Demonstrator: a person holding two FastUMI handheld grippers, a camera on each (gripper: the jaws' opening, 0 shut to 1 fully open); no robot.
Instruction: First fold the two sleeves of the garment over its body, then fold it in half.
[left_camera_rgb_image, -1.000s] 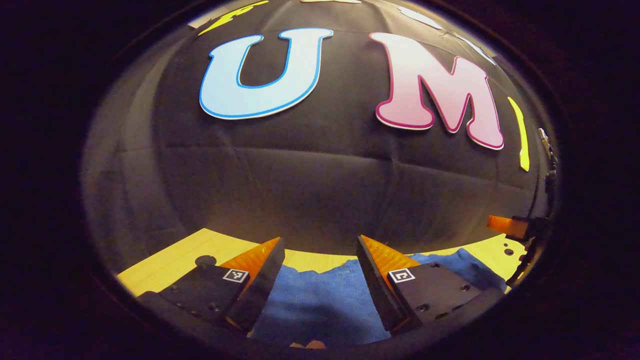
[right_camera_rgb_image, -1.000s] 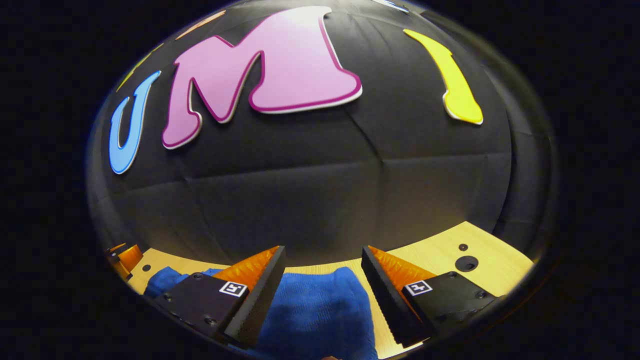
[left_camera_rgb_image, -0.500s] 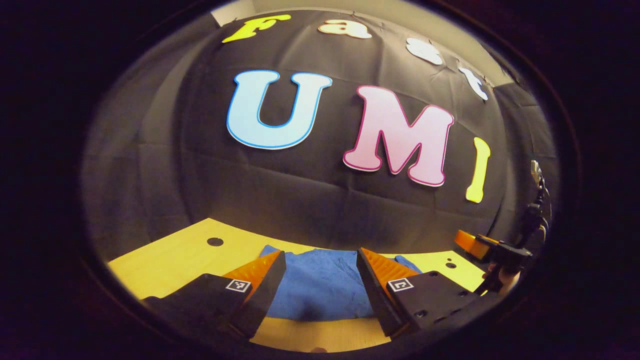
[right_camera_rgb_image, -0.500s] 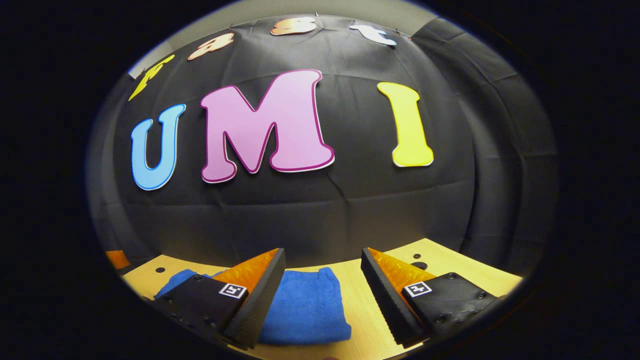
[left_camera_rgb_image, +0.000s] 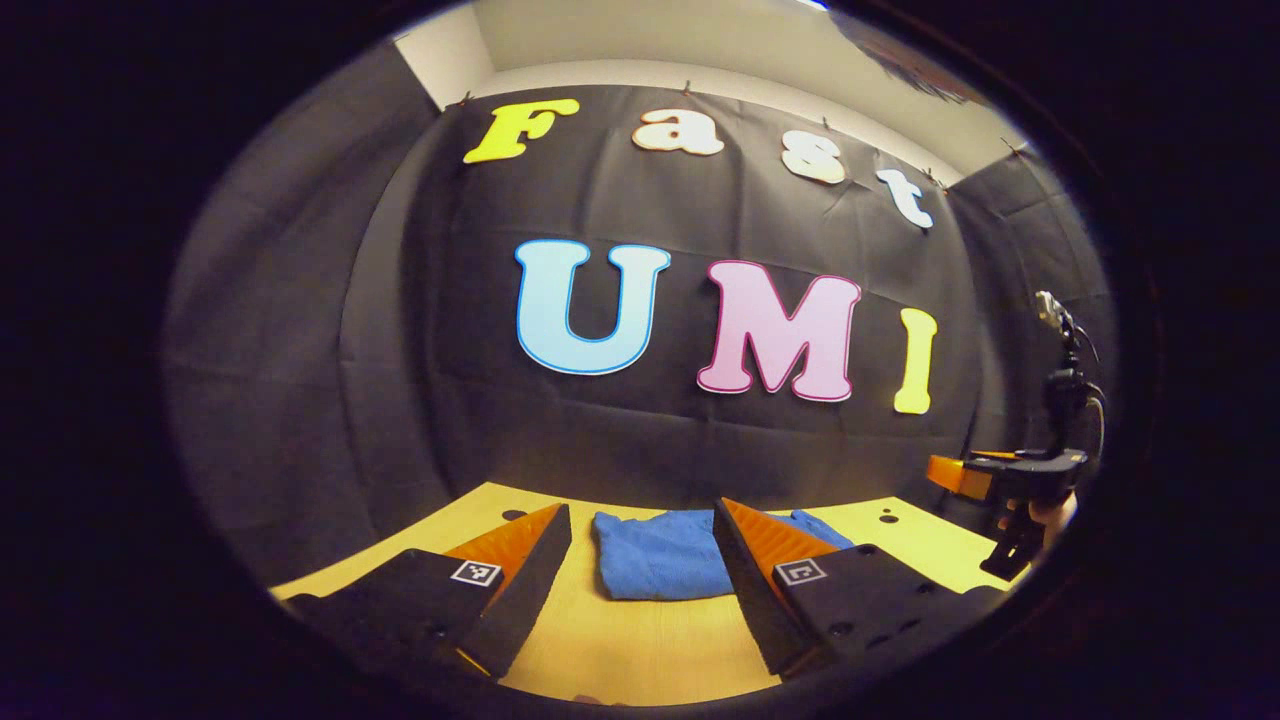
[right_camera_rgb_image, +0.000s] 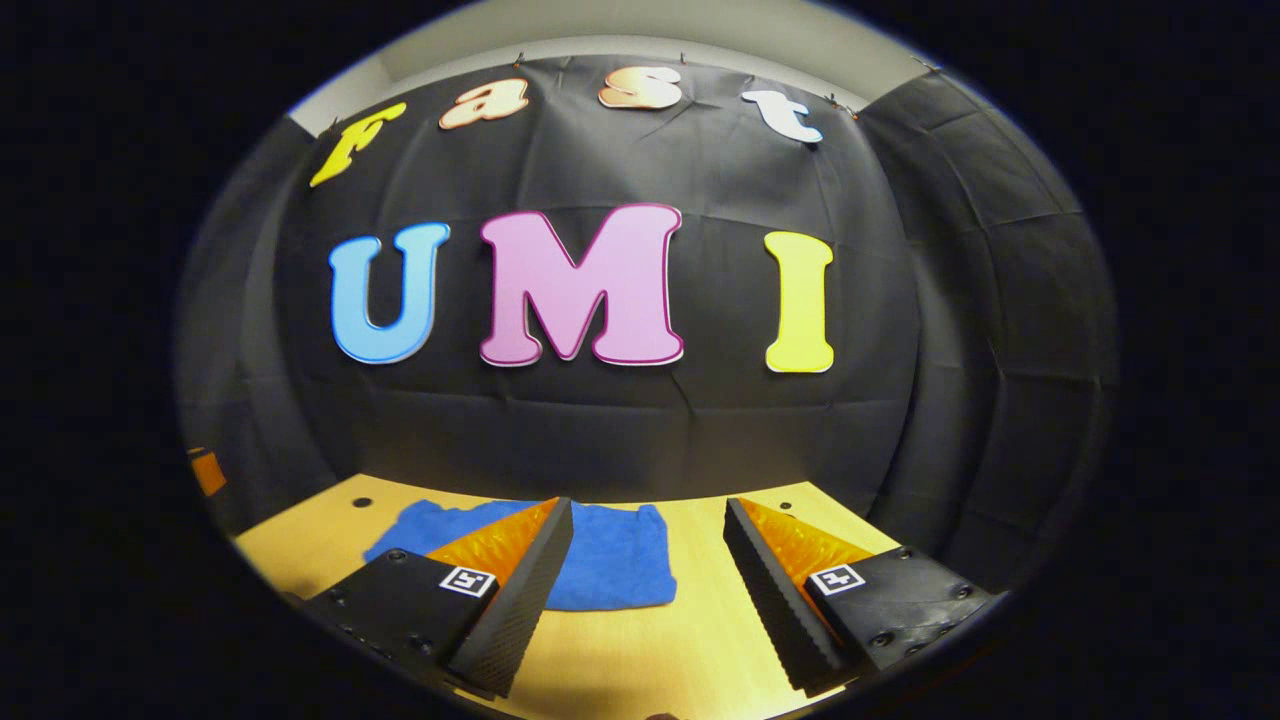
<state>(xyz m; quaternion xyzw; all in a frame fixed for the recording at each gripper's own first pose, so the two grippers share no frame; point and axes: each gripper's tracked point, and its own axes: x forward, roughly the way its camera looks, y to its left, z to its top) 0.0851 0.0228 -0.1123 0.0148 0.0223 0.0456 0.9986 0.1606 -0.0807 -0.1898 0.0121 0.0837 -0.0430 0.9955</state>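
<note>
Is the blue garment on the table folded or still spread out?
Folded: the blue garment lies as a compact bundle on the wooden table, no sleeves sticking out.

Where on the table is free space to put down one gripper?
Bare wooden table lies in front of the folded blue garment, and more at its right, up to the black cloth wall. The garment takes the middle; the left gripper hangs open before it.

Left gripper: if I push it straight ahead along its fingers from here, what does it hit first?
Most likely the folded blue garment, lying on the wooden table straight ahead of the open left gripper. Bare table lies before it; depth is hard to judge, and a level path might pass above it.
</note>
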